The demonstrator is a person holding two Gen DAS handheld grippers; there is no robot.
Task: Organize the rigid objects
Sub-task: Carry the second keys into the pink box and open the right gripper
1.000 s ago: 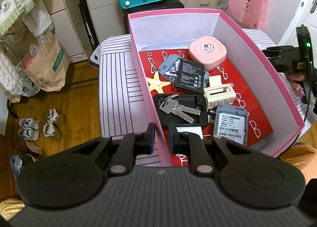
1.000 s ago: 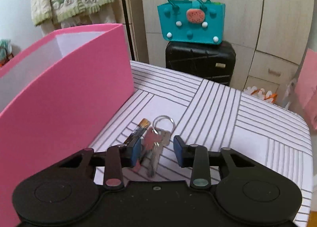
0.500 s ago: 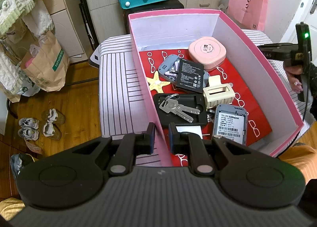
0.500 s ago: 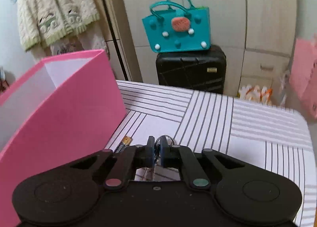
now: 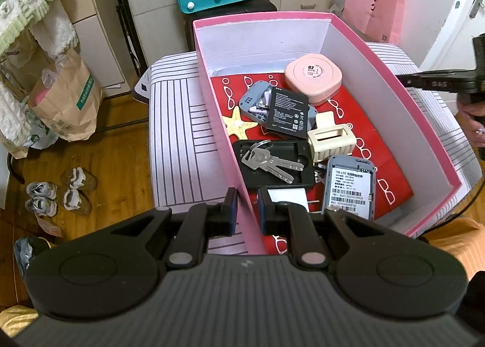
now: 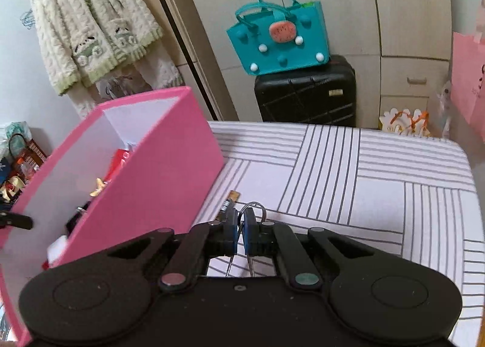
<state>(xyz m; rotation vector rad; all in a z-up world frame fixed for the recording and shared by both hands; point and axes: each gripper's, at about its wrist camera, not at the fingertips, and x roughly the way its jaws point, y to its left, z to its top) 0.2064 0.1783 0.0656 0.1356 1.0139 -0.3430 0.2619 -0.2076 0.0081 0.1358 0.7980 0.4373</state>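
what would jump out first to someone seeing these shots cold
The big pink box on the striped table, its red floor crowded with a starfish, a set of keys and a round pink case. Next, the right claw pinching a second key bunch beside the box, while the left claw grips the box's near wall.

Evenly lit indoor room in soft daylight, brightest to the right of the pink box (image 5: 394, 122), where a white door (image 5: 454, 13) is washed out. Shadows are faint. Both fisheye views bend straight lines near the edges and darken at the corners. The left wrist view is sharp; the right wrist view is slightly soft, with the pink bag (image 6: 466, 80) at its right edge blurred
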